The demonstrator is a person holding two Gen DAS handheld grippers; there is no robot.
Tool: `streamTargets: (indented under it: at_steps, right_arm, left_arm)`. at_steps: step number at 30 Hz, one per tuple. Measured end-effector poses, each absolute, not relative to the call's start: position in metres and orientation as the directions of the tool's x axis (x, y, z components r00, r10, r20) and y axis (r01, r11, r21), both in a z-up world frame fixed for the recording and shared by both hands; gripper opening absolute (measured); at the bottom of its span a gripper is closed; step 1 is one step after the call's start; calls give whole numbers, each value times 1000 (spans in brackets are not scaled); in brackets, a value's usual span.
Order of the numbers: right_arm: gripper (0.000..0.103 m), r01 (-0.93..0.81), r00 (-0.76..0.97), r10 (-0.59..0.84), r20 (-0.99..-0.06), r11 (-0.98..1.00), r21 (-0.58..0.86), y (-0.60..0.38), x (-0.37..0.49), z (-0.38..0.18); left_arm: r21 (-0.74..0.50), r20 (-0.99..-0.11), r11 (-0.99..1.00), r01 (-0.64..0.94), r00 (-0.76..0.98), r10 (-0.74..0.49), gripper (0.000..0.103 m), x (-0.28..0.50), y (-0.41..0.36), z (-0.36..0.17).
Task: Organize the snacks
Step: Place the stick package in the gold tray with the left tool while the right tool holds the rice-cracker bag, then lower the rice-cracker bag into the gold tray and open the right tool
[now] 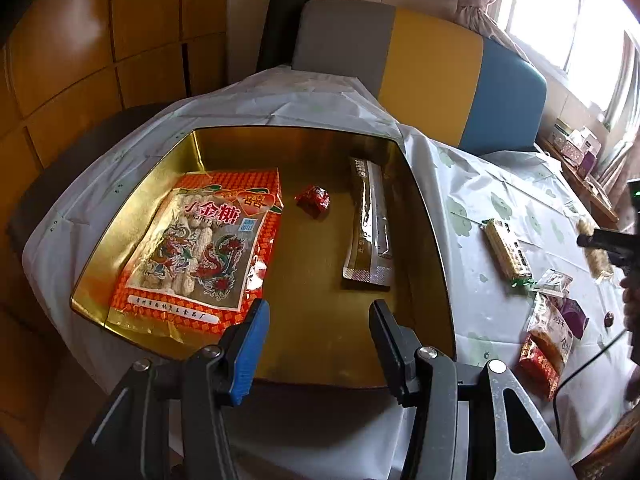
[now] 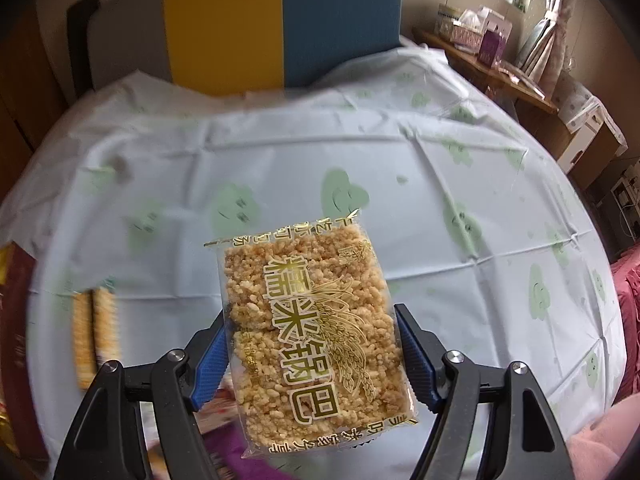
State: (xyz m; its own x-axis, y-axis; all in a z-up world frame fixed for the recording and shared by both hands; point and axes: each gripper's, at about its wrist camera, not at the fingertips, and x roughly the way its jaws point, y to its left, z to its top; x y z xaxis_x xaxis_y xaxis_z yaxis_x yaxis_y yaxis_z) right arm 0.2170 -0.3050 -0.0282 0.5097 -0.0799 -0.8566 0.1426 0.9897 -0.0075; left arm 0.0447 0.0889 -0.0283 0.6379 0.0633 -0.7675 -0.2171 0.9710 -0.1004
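Observation:
A gold tin box (image 1: 424,216) sits on the table and holds an orange candy bag (image 1: 200,248), a small red candy (image 1: 314,199) and a long brown sachet (image 1: 370,224). My left gripper (image 1: 318,314) is open and empty above the tin's near edge. My right gripper (image 2: 310,332) is shut on a clear rice-crisp packet (image 2: 308,320) with gold characters, held above the tablecloth. The right gripper also shows at the right edge of the left wrist view (image 1: 600,240), with the packet (image 1: 596,256) in it.
Loose snacks lie on the cloth right of the tin: a wafer pack (image 1: 507,250), a white packet (image 1: 554,282), a purple packet (image 1: 574,314), a red packet (image 1: 540,366). A grey, yellow and blue chair (image 1: 432,72) stands behind the table. The wafer pack (image 2: 94,332) lies at left below the right gripper.

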Motion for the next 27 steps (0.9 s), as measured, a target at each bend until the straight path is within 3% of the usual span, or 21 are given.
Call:
streamTargets:
  at_steps: [9, 18, 27]
  right_arm:
    - [76, -45, 559, 112, -822, 993, 105, -229, 190, 4]
    - [76, -313, 474, 370, -799, 919, 239, -111, 164, 15]
    - [76, -499, 385, 489, -783, 824, 269, -8, 140, 10]
  left_arm:
    - [-101, -762, 965, -244, 642, 83, 53, 41, 98, -27]
    - [-118, -736, 921, -371, 655, 170, 53, 34, 143, -16]
    - [-132, -731, 876, -463, 642, 230, 53, 29, 181, -18]
